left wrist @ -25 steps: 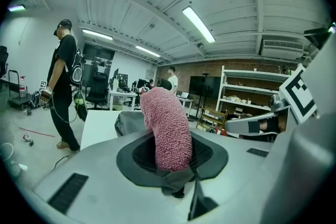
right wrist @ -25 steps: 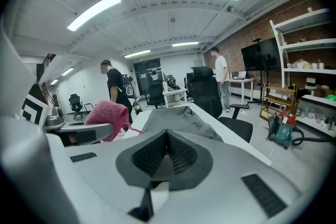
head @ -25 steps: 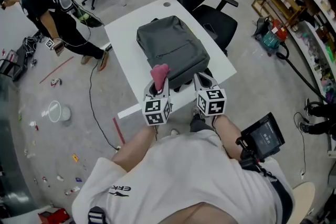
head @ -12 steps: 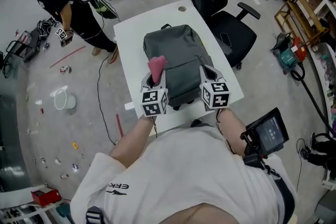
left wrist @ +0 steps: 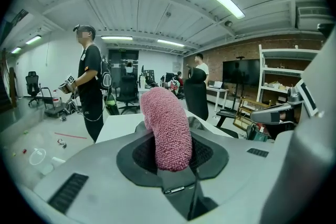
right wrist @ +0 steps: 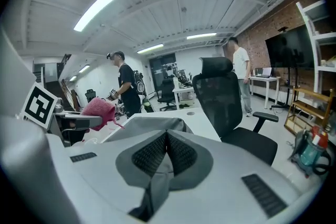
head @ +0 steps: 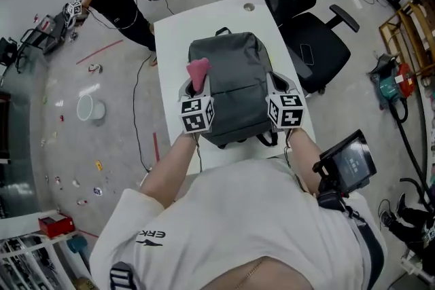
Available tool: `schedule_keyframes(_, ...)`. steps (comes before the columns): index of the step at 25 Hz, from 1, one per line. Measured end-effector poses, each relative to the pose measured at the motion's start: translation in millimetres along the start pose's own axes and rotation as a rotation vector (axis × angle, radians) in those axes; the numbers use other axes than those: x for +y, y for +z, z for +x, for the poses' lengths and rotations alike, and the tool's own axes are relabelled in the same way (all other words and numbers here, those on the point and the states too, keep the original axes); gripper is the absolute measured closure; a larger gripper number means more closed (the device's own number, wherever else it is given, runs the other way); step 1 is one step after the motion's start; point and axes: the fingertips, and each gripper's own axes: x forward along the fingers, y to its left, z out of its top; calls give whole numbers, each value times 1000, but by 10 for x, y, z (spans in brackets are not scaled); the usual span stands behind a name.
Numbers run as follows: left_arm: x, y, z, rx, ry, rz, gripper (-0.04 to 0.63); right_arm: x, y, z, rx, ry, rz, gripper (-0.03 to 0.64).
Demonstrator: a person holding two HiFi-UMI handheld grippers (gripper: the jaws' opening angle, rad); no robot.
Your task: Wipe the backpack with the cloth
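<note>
The left gripper view alone shows the left gripper [left wrist: 170,152] pinching a pink terry cloth [left wrist: 167,131], which stands up in a folded roll between its jaws. The right gripper view shows the right gripper [right wrist: 167,152] with its 2 jaws pressed together on nothing. The head view alone shows the whole grey backpack [head: 231,88] lying flat on a white table [head: 173,37], with an office chair [head: 306,17] beside it. Compared with 1 second ago, both grippers have moved from the backpack's near edge to flank its middle, and the cloth now sits over its left side. The backpack looks closed, and its contents cannot be seen.
</note>
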Motion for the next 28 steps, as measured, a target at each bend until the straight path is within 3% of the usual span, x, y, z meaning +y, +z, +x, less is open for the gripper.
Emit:
schedule_keyframes(7, 161, 15, 430, 54, 90, -8, 499, -154, -12, 348, 48, 50, -39, 614)
schedule_keyframes(18, 589, -39, 1129, 180, 266, 85, 499, -372, -112, 815, 123, 78, -89, 614)
schedule_keyframes(23, 484, 40, 1363, 195, 237, 149, 499, -421, -178, 932, 148, 85, -83, 614)
schedule_keyframes(26, 316, 48, 1529, 202, 207, 133, 499, -453, -216, 965, 160, 85, -75, 614)
schedule_keyframes(28, 258, 73, 1607, 191, 229, 132, 499, -471, -225, 992, 165, 86, -74, 614)
